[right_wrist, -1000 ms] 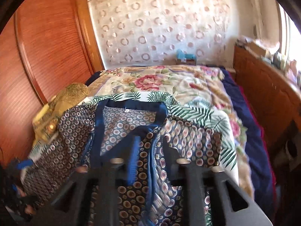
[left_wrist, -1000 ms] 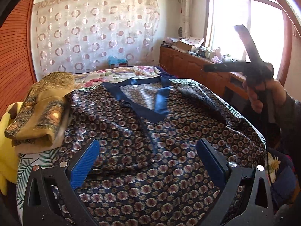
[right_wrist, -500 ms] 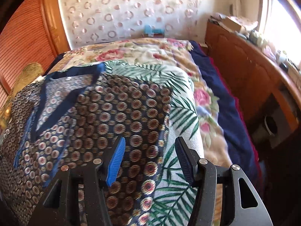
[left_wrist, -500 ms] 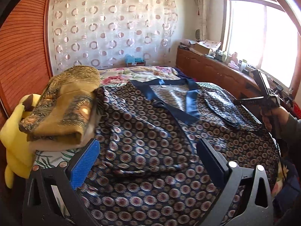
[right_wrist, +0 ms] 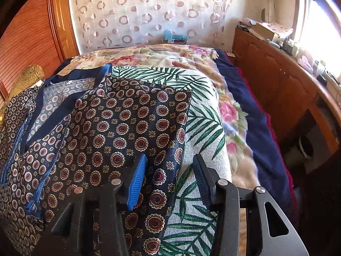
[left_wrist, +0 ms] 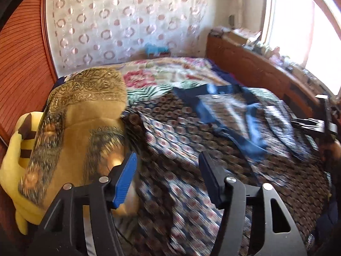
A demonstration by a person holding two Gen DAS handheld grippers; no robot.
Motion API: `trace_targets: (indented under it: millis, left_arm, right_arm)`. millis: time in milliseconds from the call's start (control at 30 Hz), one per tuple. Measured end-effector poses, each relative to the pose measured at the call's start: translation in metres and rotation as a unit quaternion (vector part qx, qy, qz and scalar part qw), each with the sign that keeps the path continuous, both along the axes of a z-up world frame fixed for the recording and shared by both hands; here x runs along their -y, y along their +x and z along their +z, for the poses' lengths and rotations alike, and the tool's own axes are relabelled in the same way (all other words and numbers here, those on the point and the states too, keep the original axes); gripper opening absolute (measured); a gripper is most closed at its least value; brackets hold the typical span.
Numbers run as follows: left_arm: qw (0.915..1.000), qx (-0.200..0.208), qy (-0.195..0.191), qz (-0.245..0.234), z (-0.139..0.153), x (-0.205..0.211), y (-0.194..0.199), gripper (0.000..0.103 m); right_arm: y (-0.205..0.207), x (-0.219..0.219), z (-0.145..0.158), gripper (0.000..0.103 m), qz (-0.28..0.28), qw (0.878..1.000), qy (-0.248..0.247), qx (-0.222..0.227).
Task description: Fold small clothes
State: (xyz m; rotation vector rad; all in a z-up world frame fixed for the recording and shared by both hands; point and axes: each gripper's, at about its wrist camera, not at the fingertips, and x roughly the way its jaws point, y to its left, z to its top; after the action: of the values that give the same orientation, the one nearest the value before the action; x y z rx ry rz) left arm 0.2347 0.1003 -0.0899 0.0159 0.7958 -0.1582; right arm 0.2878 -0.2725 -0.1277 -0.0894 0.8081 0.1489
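A dark blue garment [left_wrist: 191,149] with round medallion print and plain blue collar bands lies spread face up on the bed. My left gripper [left_wrist: 167,176] hovers over its left side beside a folded stack; its jaws are closing, and the pads touch no cloth. In the right wrist view the same garment [right_wrist: 119,128] ends in a sleeve edge on the palm-leaf cloth [right_wrist: 202,115]. My right gripper [right_wrist: 170,177] straddles that edge, jaws closing, pads clear of the fabric. The right gripper also shows at the far right of the left wrist view, held in a hand.
A folded mustard-gold patterned cloth [left_wrist: 85,128] lies on a yellow plush toy [left_wrist: 12,166] at the bed's left. Floral blanket [right_wrist: 166,55] and navy bedding [right_wrist: 251,106] cover the rest. A wooden cabinet [right_wrist: 277,74] with clutter lines the right; a wooden door [left_wrist: 23,64] stands left.
My left gripper has slid left toward the folded gold stack and its jaws have narrowed. My right gripper dropped to the garment's right sleeve edge and closed a little.
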Motion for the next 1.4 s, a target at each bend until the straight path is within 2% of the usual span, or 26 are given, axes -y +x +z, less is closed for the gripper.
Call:
trace_targets:
  millis: [167, 300, 467, 500, 533, 567, 667, 733, 800, 900, 1033, 1167, 1400]
  left_arm:
    - [0.9985, -0.047, 0.015, 0.024, -0.017, -0.009, 0.041, 0.055]
    - [0.9969, -0.073, 0.018, 0.025, -0.026, -0.013, 0.055, 0.05]
    - [0.9954, -0.084, 0.042, 0.02, -0.028, -0.004, 0.066, 0.031]
    - [0.9948, -0.089, 0.047, 0.018, -0.029, -0.004, 0.069, 0.022]
    - [0.9939, -0.094, 0.054, 0.017, -0.031, -0.004, 0.071, 0.008]
    - [0.9935, -0.096, 0.061, 0.015, -0.031, -0.002, 0.072, 0.004]
    - [0.9947, -0.058, 0.083, 0.018, -0.01, -0.004, 0.065, 0.003]
    - [0.9969, -0.024, 0.069, 0.029, 0.014, -0.013, 0.057, 0.003]
    - [0.9966, 0.011, 0.071, 0.039, 0.04, -0.023, 0.05, 0.002]
    - [0.9955, 0.025, 0.079, 0.048, 0.062, -0.039, 0.05, 0.002]
    - [0.9937, 0.018, 0.1, 0.048, 0.064, -0.05, 0.052, 0.002]
    - [0.9945, 0.019, 0.088, 0.052, 0.06, -0.052, 0.055, 0.002]
    - [0.9957, 0.019, 0.082, 0.039, 0.054, -0.042, 0.053, 0.002]
  right_arm:
    - [-0.004, 0.004, 0.003, 0.047, 0.001, 1.0, 0.002, 0.0]
    - [-0.004, 0.003, 0.003, 0.047, 0.001, 1.0, 0.002, 0.0]
    - [-0.004, 0.003, 0.003, 0.047, 0.001, 1.0, 0.002, 0.001]
    - [-0.004, 0.003, 0.003, 0.047, 0.001, 1.0, 0.002, 0.0]
    - [-0.004, 0.003, 0.003, 0.047, 0.001, 1.0, 0.002, 0.001]
    - [-0.004, 0.003, 0.003, 0.047, 0.001, 1.0, 0.002, 0.001]
    - [-0.004, 0.003, 0.003, 0.047, 0.002, 1.0, 0.002, 0.001]
    - [-0.004, 0.003, 0.003, 0.046, 0.002, 1.0, 0.001, 0.001]
    - [-0.004, 0.003, 0.003, 0.046, 0.002, 1.0, 0.0, 0.001]
    - [-0.004, 0.004, 0.004, 0.045, 0.004, 1.0, -0.001, 0.001]
    - [0.001, 0.007, 0.006, 0.045, 0.008, 1.0, 0.013, -0.006]
    - [0.018, 0.013, 0.01, 0.045, 0.0, 0.999, 0.029, -0.03]
    - [0.05, 0.016, 0.014, 0.045, -0.018, 0.998, 0.024, -0.047]
